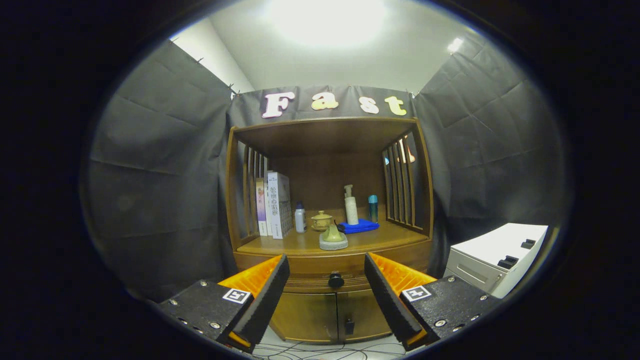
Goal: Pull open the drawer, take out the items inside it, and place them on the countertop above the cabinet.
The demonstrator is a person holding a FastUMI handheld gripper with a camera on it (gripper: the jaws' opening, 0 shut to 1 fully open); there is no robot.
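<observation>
A wooden cabinet (327, 305) stands ahead against the booth wall. Its drawer (305, 282) is closed, with a round black knob (336, 280) at the centre of the front. My gripper (327, 265) is open, and the knob shows in the gap between the two black-padded orange fingers (267, 295), still some way beyond them. Nothing is held. The countertop (375, 239) above the drawer carries books (274, 204), a small white bottle (300, 218), a lidded cup (321, 220), a pump bottle (351, 205), a blue bottle (373, 208), a blue cloth (358, 226) and a green object on a round base (333, 238).
Two lower cabinet doors (310, 315) with a dark latch sit under the drawer. A white unit (495, 257) with black handles stands to the right of the cabinet. Cables (320, 350) lie on the light floor in front. Slatted side panels (402, 182) enclose the countertop.
</observation>
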